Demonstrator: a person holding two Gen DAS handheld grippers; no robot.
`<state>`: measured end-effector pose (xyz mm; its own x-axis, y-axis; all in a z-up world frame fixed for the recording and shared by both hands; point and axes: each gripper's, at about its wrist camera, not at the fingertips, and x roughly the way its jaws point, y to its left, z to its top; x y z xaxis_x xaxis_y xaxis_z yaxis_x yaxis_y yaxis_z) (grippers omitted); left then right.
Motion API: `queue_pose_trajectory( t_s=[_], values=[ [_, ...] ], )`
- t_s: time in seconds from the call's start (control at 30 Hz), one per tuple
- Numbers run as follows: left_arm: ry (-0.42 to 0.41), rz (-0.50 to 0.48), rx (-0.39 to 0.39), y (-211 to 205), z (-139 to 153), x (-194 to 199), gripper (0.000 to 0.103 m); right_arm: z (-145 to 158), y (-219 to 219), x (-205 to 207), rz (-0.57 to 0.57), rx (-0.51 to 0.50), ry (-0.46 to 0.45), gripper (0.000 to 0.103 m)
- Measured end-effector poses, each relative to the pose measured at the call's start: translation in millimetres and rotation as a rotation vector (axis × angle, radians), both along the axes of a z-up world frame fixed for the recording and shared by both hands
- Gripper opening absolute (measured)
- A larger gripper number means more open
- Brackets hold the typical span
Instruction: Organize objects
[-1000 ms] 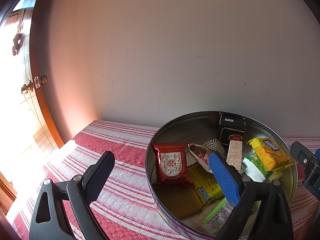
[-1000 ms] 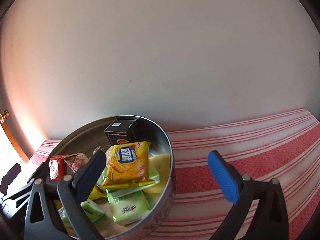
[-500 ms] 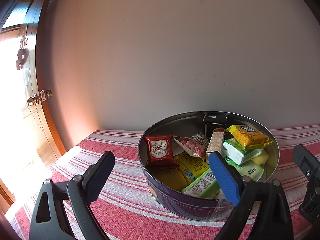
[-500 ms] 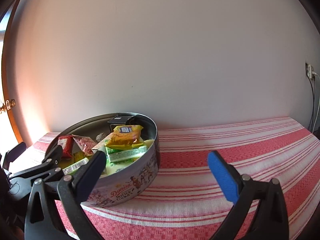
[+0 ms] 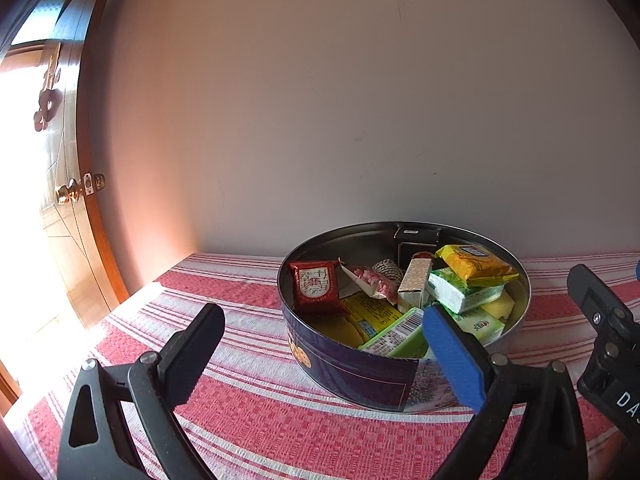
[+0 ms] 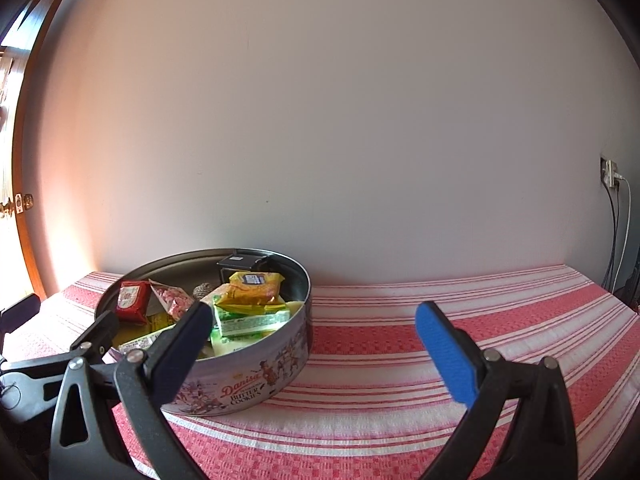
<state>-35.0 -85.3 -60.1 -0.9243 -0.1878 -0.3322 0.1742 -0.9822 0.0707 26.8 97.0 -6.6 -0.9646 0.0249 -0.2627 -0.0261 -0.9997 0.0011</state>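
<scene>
A round metal cookie tin (image 5: 360,376) (image 6: 256,384) stands on the red-and-white striped cloth near the wall. It holds several snack packets: a red packet (image 5: 316,288) (image 6: 132,302) at its left, a yellow packet (image 5: 474,266) (image 6: 254,288) on green-and-white packs (image 5: 464,294) (image 6: 250,320), and a small black box (image 5: 416,238) at the back. My left gripper (image 5: 324,350) is open and empty in front of the tin's left side. My right gripper (image 6: 310,344) is open and empty, level with the tin's right side.
The striped cloth (image 6: 460,344) stretches bare to the right of the tin. A plain wall stands close behind. A wooden door (image 5: 68,200) with a brass knob is at the far left. A wall socket (image 6: 610,172) with cables hangs at the far right.
Both grippers have drawn back and lower from above the tin, so the tin now sits farther off and its printed side shows. Both stay open and empty.
</scene>
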Motion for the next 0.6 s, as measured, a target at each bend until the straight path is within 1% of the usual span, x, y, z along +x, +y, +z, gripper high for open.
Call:
queue_pose_trajectory(
  t_s=[0.17,0.3,0.6],
  values=[
    [0.005,0.008,0.003,1.5,0.9,4.3,0.102,0.6,2.1,3.5,-0.006,0.005,0.006,0.103],
    [-0.021,-0.003,0.023,-1.1,-0.8,1.7,0.102,1.0,2.4,4.7,0.001,0.006,0.003,0.103],
    [-0.020,-0.003,0.031,-3.4,-1.0,2.8,0.102,1.3,1.6,7.2,0.003,0.005,0.008,0.103]
  ],
)
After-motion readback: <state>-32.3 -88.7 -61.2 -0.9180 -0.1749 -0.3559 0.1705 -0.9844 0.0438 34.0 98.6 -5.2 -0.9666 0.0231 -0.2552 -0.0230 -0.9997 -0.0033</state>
